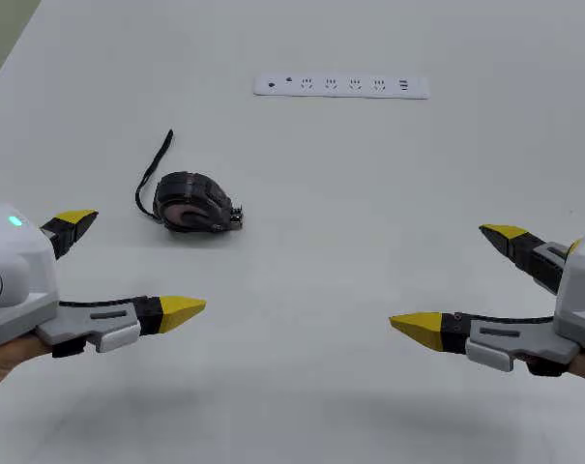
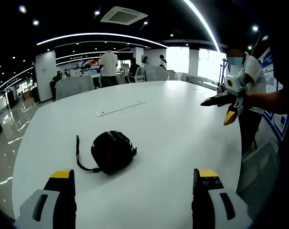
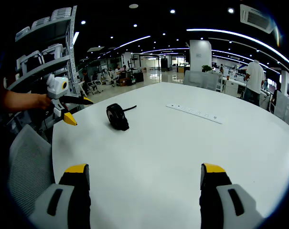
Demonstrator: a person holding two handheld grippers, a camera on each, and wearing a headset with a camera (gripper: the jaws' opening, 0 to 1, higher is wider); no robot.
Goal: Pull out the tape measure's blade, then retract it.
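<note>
A black tape measure (image 1: pixel 193 203) lies on the white table (image 1: pixel 331 367) with its black wrist strap (image 1: pixel 153 172) trailing back to the left; its blade is in. My left gripper (image 1: pixel 135 263) hovers open at the near left, just in front of the tape measure (image 2: pixel 112 150) and apart from it. At the near right my right gripper (image 1: pixel 451 278) hangs open, far from the tape measure (image 3: pixel 117 116). Both hold nothing. The left gripper view also has the right gripper (image 2: pixel 219 106) at its right, and the right gripper view the left gripper (image 3: pixel 72 110) at its left.
A white power strip (image 1: pixel 341 86) lies flat at the back of the table, beyond the tape measure. The table's far left edge (image 1: pixel 10 48) meets a greenish floor. People stand in the office behind the table.
</note>
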